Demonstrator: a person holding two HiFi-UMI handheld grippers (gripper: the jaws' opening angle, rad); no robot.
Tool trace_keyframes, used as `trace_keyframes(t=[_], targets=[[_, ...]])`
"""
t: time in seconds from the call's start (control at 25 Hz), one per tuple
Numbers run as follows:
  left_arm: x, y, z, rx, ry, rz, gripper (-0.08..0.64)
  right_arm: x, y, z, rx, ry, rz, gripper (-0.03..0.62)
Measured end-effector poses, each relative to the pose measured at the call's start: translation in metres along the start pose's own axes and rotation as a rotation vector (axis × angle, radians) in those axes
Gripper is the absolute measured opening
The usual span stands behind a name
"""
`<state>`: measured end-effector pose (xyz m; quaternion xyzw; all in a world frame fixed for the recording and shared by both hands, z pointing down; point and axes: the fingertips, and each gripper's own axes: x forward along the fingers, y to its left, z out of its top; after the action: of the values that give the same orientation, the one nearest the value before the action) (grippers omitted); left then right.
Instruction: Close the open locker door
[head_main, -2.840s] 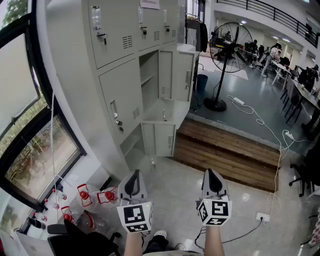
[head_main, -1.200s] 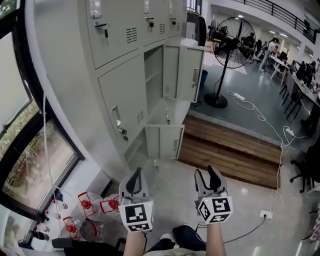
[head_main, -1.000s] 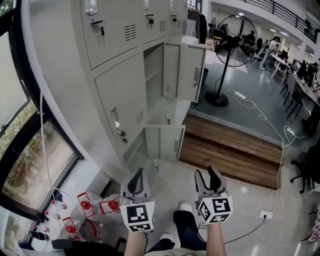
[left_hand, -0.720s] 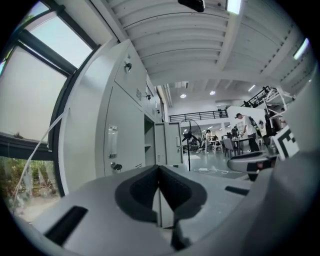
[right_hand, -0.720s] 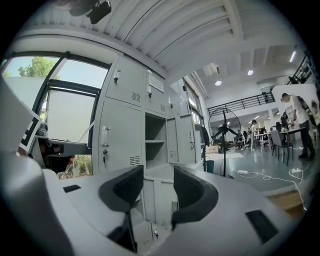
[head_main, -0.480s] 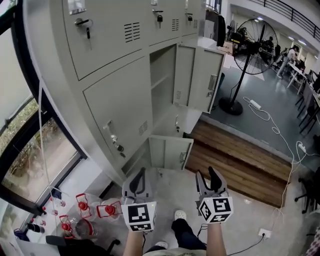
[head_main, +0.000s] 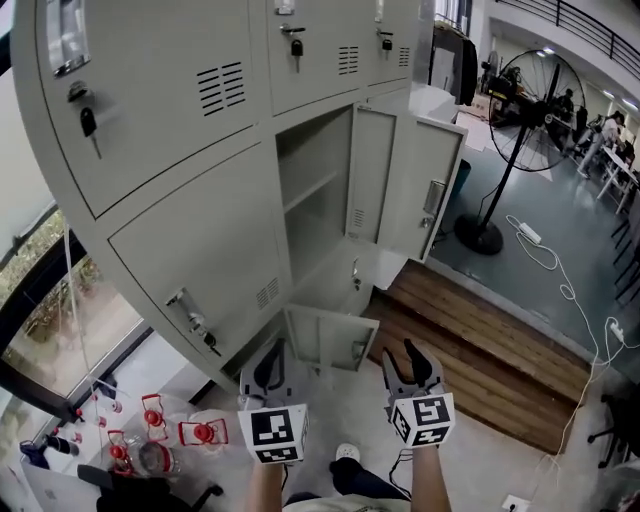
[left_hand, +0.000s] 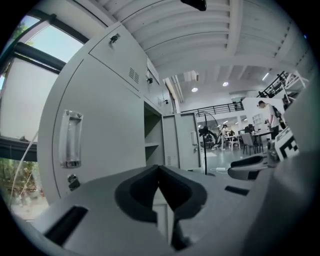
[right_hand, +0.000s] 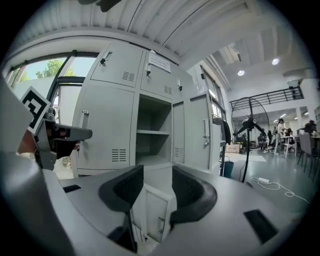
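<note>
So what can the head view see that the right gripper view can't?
Only the head view shows the person's shoe and the wooden step. Only the right gripper view shows the ribbed ceiling. Both show the open locker door, the standing fan and the left gripper.

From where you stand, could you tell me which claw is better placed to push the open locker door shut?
Probably the right claw: its jaws are apart, and the right gripper view frames the low open door between them. The left claw, jaws together, sits nearer the closed door.
</note>
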<state>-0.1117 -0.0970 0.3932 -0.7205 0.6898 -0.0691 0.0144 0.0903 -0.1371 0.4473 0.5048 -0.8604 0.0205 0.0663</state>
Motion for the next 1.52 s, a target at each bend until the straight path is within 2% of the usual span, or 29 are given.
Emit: trace_keyframes(t=[0.32, 0.72, 0.92, 1.28, 1.44, 1.52], targets=[[0.043, -0.007, -0.008, -0.004, 0.027, 0.075, 0.002, 0.055, -0.027, -0.033, -0.028, 0.074, 0.106, 0.183], [0.060, -0.004, -0.029, 0.002, 0.086, 0.140, 0.002, 0.098, -0.041, -0.080, -0.065, 0.171, 0.223, 0.183], [0.063, -0.002, -0.036, 0.018, 0.106, 0.146, 0.002, 0.117, -0.039, -0.099, -0.106, 0.216, 0.285, 0.183], [0.069, 0.008, -0.047, 0.020, 0.136, 0.152, 0.002, 0.140, -0.038, -0.125, -0.154, 0.277, 0.347, 0.182], [0.071, 0.012, -0.049, 0.020, 0.142, 0.148, 0.002, 0.146, -0.039, -0.132, -0.130, 0.297, 0.359, 0.177], [0.071, 0.014, -0.050, 0.019, 0.146, 0.146, 0.002, 0.147, -0.039, -0.134, -0.102, 0.298, 0.369, 0.154]])
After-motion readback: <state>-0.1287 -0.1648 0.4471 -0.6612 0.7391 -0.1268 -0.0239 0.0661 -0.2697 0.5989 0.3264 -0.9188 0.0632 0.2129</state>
